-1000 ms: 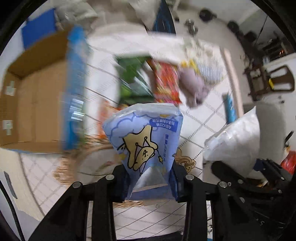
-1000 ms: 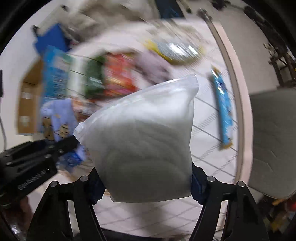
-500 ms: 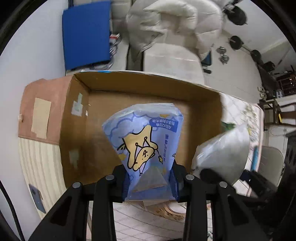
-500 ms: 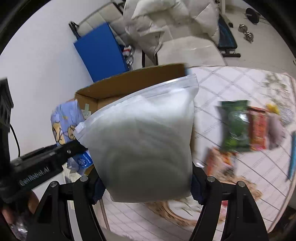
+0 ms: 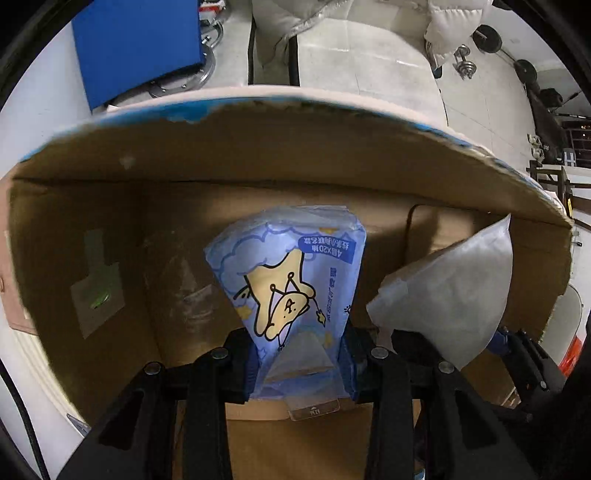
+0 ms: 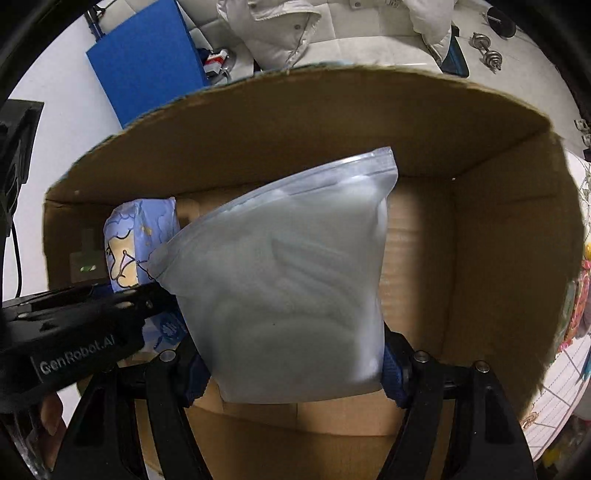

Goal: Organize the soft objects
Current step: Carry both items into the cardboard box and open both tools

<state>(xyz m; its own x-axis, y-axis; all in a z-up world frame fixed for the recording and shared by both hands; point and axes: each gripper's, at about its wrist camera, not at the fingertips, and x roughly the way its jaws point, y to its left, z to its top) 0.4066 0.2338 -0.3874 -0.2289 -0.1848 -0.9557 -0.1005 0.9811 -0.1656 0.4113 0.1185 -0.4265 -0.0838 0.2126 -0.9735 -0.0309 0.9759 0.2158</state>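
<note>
My left gripper (image 5: 299, 365) is shut on a blue tissue pack (image 5: 291, 280) with a yellow cartoon star. It holds the pack inside the open cardboard box (image 5: 258, 158), above the box floor. My right gripper (image 6: 291, 373) is shut on a frosted white zip bag (image 6: 291, 295) of soft stuff, also inside the box (image 6: 480, 258), to the right of the tissue pack (image 6: 129, 243). The zip bag also shows in the left wrist view (image 5: 454, 295). The left gripper's black body (image 6: 74, 332) sits at the left of the right wrist view.
Behind the box are a blue board (image 5: 140, 44), a white sofa with a white puffy jacket (image 6: 295, 29), and dumbbells (image 5: 465, 62) on the floor. Colourful packets (image 6: 580, 295) lie on the tiled surface right of the box.
Both grippers have swung from the scattered packets to the cardboard box and moved down into it, each still holding its item. The box walls now fill both views.
</note>
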